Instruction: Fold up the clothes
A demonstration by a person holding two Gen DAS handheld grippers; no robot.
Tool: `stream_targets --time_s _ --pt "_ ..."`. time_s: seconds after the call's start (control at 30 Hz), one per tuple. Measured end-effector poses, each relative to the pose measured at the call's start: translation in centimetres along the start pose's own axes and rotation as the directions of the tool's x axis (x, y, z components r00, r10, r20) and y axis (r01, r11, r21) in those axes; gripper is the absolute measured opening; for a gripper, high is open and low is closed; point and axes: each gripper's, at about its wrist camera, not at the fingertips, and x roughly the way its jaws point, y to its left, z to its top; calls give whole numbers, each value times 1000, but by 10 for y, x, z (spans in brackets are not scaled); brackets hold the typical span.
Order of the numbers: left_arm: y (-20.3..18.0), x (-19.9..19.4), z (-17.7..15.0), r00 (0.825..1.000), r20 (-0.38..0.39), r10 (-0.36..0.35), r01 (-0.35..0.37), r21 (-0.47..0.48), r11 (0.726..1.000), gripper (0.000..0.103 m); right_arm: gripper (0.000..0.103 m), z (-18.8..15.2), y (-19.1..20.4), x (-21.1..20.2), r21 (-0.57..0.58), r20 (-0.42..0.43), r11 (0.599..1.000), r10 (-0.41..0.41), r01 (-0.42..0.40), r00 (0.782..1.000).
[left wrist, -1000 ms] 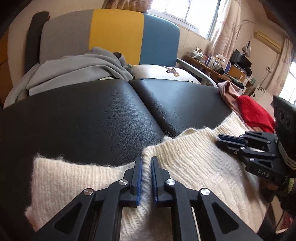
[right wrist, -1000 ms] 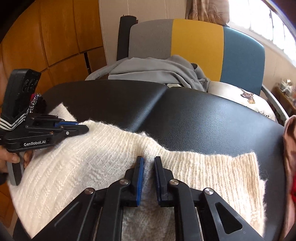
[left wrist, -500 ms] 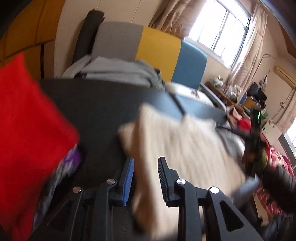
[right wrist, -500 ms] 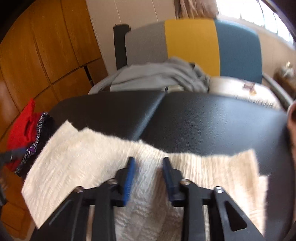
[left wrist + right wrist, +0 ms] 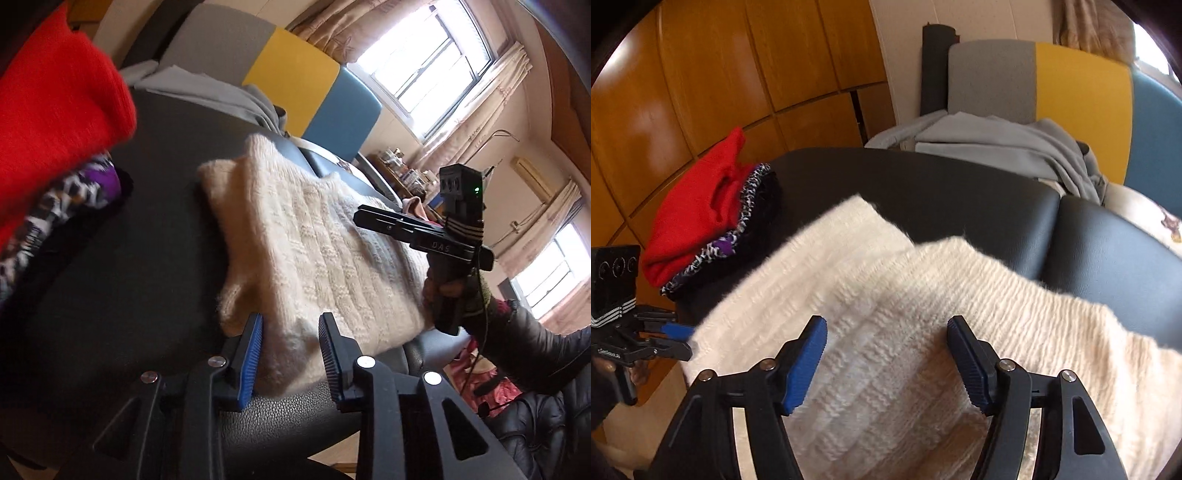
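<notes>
Knitwear fills the space ahead of both grippers: a cream, chunky cable-knit sweater (image 5: 314, 251) lies partly folded on the black padded leather bench (image 5: 122, 280), one layer doubled over another so that a fold edge runs across it just beyond the right gripper's fingertips.

The left gripper (image 5: 291, 325) sits low at the sweater's near corner. Its jaws are opening, the corner of the knit lies between them, and the blue pads do not press on it, so I judge the cloth released where the fold was meant to land. The right gripper (image 5: 886, 328) hovers over the middle of the sweater with its jaws also opening and standing wide; the knit lies under and between them, but nothing is pinched. In the left wrist view the right gripper is seen off to the right, above the far side of the sweater, held by a hand in a dark sleeve.

Left of both grippers, a stack of already folded clothes, a red knitted garment (image 5: 698, 210) atop a black, white and purple patterned one (image 5: 738, 236), rests at the bench's edge, probably kept aside as the finished pile. Beyond the bench, a loose grey garment (image 5: 993, 147) is draped on a grey, yellow and blue chair (image 5: 1078, 85), likely waiting its turn.

With both grips let go, one fold looks complete; the sweater is still wide enough to need another.
</notes>
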Motion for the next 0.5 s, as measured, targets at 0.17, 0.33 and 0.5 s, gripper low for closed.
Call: stream_targets --time_s 0.17,0.33,0.5 --pt "2 12 -1 997 -43 -70 68 -49 996 8 75 -7 -9 4 24 29 999 37 -38 999" --pt "11 -5 -25 997 -2 -75 74 -145 987 6 88 -13 -1 5 -13 35 998 65 -64 997" --pt "12 3 -36 998 17 -57 60 -207 977 8 96 -14 6 8 -50 26 996 71 -70 997"
